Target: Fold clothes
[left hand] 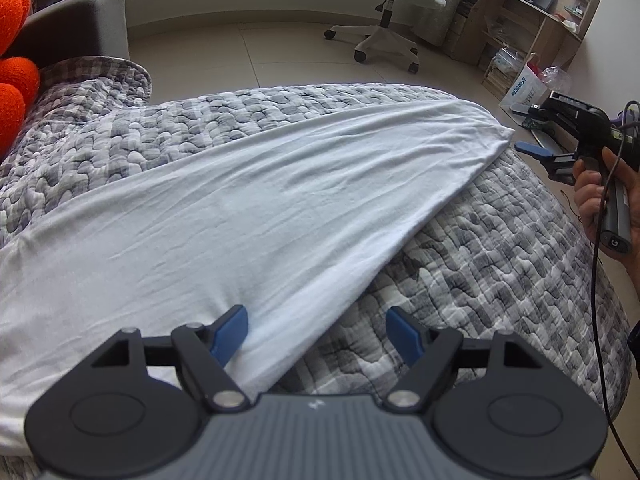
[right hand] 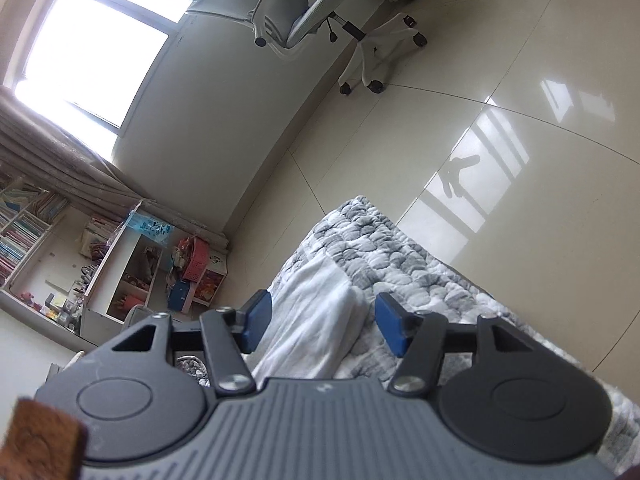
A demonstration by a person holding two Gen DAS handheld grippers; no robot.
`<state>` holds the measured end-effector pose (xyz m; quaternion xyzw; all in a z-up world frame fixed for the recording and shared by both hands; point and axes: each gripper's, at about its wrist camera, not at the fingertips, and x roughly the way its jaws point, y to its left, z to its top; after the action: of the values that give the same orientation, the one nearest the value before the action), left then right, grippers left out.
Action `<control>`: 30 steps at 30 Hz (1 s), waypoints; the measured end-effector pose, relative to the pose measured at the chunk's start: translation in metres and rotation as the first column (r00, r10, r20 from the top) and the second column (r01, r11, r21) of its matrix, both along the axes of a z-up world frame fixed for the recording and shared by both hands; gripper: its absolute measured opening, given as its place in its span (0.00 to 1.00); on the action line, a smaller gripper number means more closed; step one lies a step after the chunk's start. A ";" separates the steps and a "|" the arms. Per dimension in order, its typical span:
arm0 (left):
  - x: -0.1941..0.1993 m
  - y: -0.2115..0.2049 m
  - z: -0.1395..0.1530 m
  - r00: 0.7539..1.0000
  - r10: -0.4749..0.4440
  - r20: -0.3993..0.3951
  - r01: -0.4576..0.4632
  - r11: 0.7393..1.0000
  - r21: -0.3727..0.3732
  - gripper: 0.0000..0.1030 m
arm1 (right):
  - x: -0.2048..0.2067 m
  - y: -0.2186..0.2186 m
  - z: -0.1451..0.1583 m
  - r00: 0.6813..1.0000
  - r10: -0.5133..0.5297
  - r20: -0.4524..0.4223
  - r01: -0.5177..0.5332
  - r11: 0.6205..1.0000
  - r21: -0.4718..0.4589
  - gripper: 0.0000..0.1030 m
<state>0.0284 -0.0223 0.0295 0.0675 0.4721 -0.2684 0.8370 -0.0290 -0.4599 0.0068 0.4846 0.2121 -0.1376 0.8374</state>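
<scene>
A white garment (left hand: 248,216) lies spread flat on a bed with a grey checked quilt (left hand: 500,264). Its far corner reaches the bed's right edge. My left gripper (left hand: 318,334) is open and empty, low over the garment's near edge, with one blue pad over the cloth and the other over the quilt. My right gripper (left hand: 532,148) shows in the left wrist view, held in a hand off the bed's right side, close to the garment's far corner. In the right wrist view my right gripper (right hand: 324,326) is open and empty, and a strip of the white garment (right hand: 316,320) lies between its pads.
Orange cushions (left hand: 14,80) and a grey sofa arm (left hand: 80,24) are at the left. An office chair (left hand: 384,8) stands on the tiled floor beyond the bed. A wooden desk (left hand: 532,16) and a white bag (left hand: 524,88) are at the right. Shelves with books (right hand: 36,228) line the wall.
</scene>
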 end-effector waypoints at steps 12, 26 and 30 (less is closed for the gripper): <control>0.004 0.010 0.001 0.999 0.032 -0.007 -0.032 0.999 -0.015 0.75 | 0.011 0.036 0.017 0.991 -0.003 -0.131 -0.042 0.940 -0.338 0.06; 0.032 0.080 0.013 0.958 0.250 -0.140 -0.282 0.911 -0.300 0.76 | 0.016 0.082 0.059 0.997 0.078 0.018 -0.060 0.877 -0.476 0.06; 0.043 0.114 0.005 0.899 0.360 -0.251 -0.434 0.810 -0.394 0.76 | 0.023 0.138 0.086 0.970 0.234 0.072 -0.146 0.789 -0.597 0.07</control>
<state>0.0713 0.0918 0.0343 -0.2463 0.4699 -0.1914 0.8258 -0.0057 -0.3217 0.0928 0.1867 0.1466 -0.0765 0.9684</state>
